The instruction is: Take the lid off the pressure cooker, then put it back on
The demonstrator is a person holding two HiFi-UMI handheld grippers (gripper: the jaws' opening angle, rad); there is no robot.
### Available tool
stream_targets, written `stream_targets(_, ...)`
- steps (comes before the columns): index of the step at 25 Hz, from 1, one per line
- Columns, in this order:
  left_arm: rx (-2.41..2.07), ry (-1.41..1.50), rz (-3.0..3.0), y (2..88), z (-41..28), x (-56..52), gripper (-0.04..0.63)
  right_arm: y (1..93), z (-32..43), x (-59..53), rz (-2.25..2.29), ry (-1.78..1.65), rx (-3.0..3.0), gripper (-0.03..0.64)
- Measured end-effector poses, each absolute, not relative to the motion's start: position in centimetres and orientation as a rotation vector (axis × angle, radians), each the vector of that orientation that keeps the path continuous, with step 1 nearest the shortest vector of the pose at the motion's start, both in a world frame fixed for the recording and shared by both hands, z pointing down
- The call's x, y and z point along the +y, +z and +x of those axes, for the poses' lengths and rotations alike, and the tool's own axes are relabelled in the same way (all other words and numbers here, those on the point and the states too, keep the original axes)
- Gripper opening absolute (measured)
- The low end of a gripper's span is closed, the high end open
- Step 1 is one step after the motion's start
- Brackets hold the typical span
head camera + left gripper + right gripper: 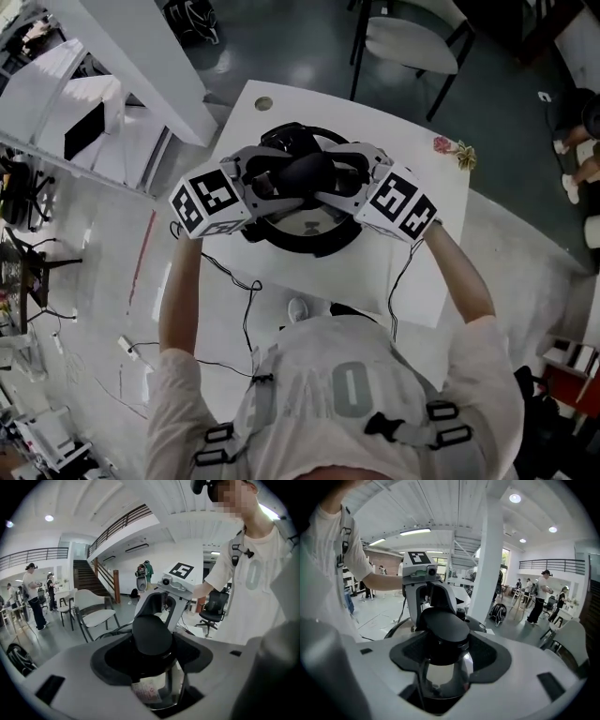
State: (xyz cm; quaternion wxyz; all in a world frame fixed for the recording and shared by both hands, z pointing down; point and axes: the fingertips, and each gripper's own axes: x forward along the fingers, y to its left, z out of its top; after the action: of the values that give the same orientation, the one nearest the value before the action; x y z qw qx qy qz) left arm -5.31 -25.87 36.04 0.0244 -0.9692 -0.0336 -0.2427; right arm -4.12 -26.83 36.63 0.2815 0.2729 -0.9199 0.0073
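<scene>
White bench [375, 122], cooker [305, 230]: left gripper [270, 180] at nine, right gripper [349, 180] at three o'clock, fingers [61, 667] clamping the handle [309, 169]; lift level, together.

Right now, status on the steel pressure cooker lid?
Left gripper and right gripper both clamped on black cooker handle, opposite ends. Steel pressure cooker on white table. Nothing blocking.

I wear a pale short-sleeved T-shirt [347, 375] with a big grey 0 printed on it, under grey harness straps [265, 398] with black buckles [384, 427]. My left gripper [274, 180] and right gripper [343, 178] are light grey shells with black pads [117, 660]. Each carries a cube [208, 202] of black-and-white square markers and trails a thin black cable [246, 298].
</scene>
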Motion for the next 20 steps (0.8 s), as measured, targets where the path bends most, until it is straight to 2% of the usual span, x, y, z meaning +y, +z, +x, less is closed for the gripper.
stream_targets(12, -0.535, -0.76, -2.913, 36.0, -4.6, -25.5, 0.273, 36.7, -3.2, -26.0, 1.001, 0.138, -2.354, 0.267)
stream_targets(20, -0.226, -0.736, -3.042, 36.2, -5.2, -26.1, 0.275, 36.7, -3.4, -26.2, 0.756, 0.031, -2.455, 0.268)
